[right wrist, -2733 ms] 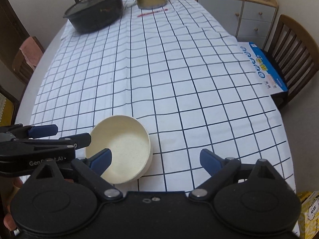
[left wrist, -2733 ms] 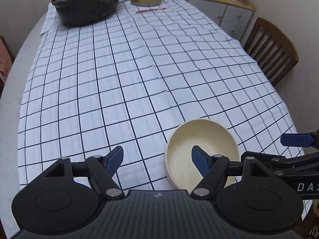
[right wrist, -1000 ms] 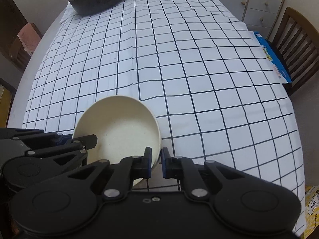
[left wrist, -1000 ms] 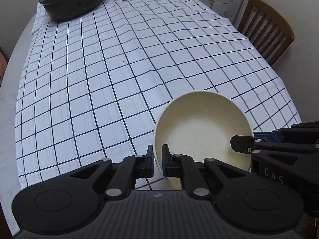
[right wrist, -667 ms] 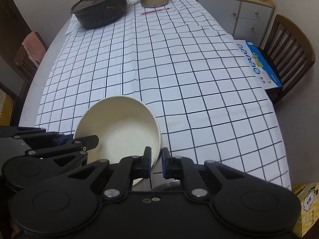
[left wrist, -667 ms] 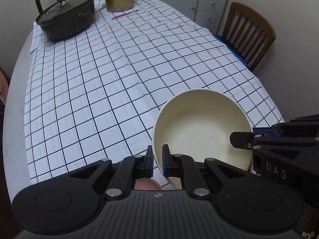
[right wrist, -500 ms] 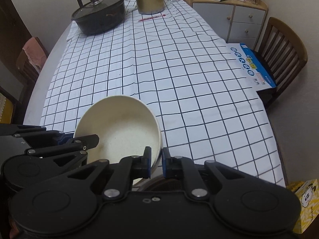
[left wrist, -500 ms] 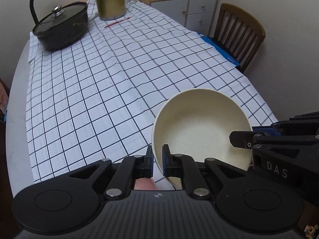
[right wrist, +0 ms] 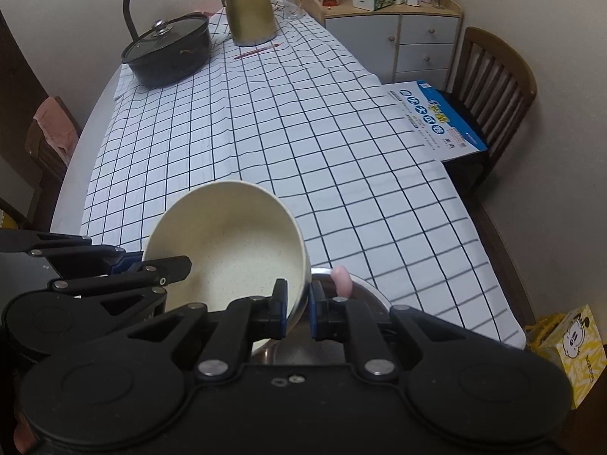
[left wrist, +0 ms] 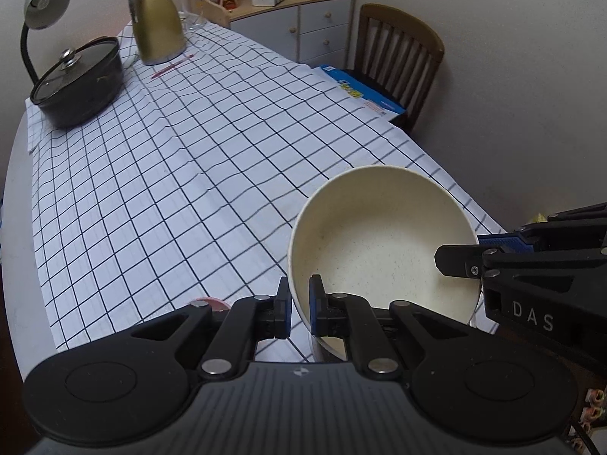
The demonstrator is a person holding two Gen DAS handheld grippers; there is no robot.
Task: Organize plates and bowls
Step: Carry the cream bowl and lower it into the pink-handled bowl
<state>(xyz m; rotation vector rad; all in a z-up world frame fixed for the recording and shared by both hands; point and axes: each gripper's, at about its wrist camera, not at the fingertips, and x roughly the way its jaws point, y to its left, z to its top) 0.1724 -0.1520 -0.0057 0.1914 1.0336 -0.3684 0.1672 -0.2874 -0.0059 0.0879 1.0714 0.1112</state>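
A cream bowl (left wrist: 383,235) (right wrist: 231,250) hangs in the air above the near end of the checked tablecloth (left wrist: 189,174) (right wrist: 303,140), held from both sides. My left gripper (left wrist: 298,308) is shut on its left rim, and my right gripper (right wrist: 297,313) is shut on its right rim. In the left wrist view the right gripper's black arm (left wrist: 531,265) reaches in from the right edge. Just below the bowl, the right wrist view shows part of a metal bowl (right wrist: 364,292) with something pink (right wrist: 341,276) at its rim.
At the far end of the table stand a black lidded pot (left wrist: 76,83) (right wrist: 169,49), a gold jug (left wrist: 157,24) (right wrist: 250,9), a red pen (left wrist: 172,66) and a desk lamp (left wrist: 41,7). A wooden chair (right wrist: 489,87) with a blue box (right wrist: 436,121) stands to the right.
Both grippers closed on the bowl's rim and lifted it off the cloth. They have risen and drawn back toward the near table edge, so more of the room and the metal bowl show.
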